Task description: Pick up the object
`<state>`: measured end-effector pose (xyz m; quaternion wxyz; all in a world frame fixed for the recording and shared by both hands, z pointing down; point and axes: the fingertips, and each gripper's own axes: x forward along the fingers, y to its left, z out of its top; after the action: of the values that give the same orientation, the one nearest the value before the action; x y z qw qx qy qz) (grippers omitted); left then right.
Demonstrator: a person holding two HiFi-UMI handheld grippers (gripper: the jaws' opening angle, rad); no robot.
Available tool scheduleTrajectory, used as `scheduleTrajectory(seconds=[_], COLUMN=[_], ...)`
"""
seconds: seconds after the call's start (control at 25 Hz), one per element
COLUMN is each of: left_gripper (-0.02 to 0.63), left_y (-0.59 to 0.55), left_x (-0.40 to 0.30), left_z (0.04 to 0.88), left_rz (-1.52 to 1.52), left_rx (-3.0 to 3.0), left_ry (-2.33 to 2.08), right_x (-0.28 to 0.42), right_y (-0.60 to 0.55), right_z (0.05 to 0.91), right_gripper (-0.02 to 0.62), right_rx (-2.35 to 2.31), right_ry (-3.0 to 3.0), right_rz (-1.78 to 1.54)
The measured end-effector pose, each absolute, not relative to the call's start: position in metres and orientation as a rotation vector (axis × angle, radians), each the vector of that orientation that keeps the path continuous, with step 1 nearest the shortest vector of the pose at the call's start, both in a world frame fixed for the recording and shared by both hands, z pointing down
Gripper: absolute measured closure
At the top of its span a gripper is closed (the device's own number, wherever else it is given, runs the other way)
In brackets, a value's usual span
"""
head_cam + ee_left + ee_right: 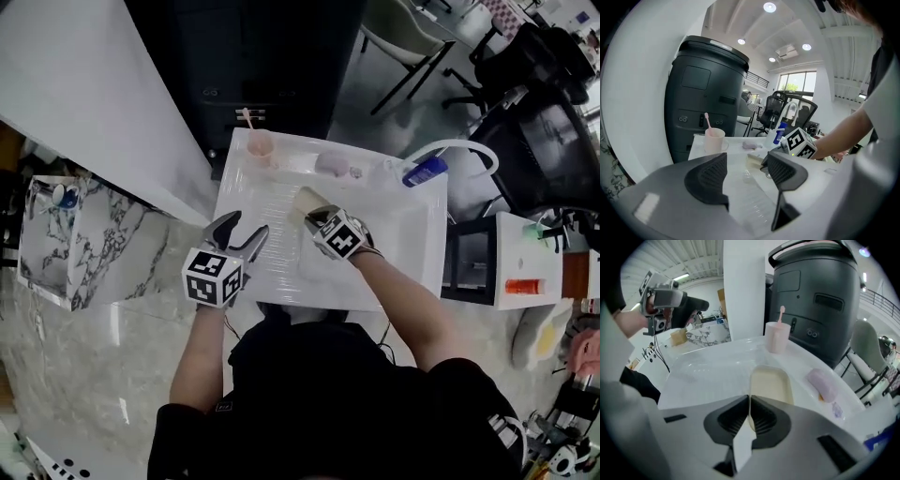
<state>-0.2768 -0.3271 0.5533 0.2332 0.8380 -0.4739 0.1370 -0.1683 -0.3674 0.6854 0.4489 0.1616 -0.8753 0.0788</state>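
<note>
Cream dish (771,384): shallow, oblong with rounded corners, on the white counter (412,246) about mid-width, long axis running away from the person. Near rim pinched between the pads of the right claw (749,416), jaws clenched on that thin edge. Can't tell whether the dish sits flat or is raised off the surface. From the head view the dish (308,199) shows just beyond the right claw (315,217).

Left claw (747,171): jaws spread wide, nothing between them but the ribbed counter top below. It hangs over the left part of the counter (246,230), beside the right claw and apart from the dish.

Further out:
- Lilac lump (824,383) lies right of the dish, not touching it.
- Pink cup (777,337) stands upright at the far left corner with a pink toothbrush (782,311) in it.
- Blue-capped bottle (425,172) is at the far right.
- Dark bin (820,296) stands behind the counter's far edge.
</note>
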Motion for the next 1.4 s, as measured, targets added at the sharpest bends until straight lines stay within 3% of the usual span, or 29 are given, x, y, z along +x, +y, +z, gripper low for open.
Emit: scheduleTrajectory(seconds=[0.44, 0.88, 1.4], left_gripper=[0.344, 0.353, 0.364], left_y=[-0.33, -0.368, -0.384], left_x=[-0.192, -0.125, -0.107], left_z=[0.546, 0.489, 0.397], left_rz=[0.487, 0.51, 0.344], left_rx=[2.343, 2.531, 2.708], left_ry=[-1.257, -1.2, -1.231], right_x=[-0.064, 0.008, 0.075], right_y=[-0.361, -0.363, -0.35], right_z=[0.648, 0.554, 0.39], right_gripper=[0.571, 0.571, 0.571], right_rx=[0.6, 0.863, 1.219], right_ry=[-2.282, -2.483, -2.746], right_rz=[0.377, 0.464, 0.186])
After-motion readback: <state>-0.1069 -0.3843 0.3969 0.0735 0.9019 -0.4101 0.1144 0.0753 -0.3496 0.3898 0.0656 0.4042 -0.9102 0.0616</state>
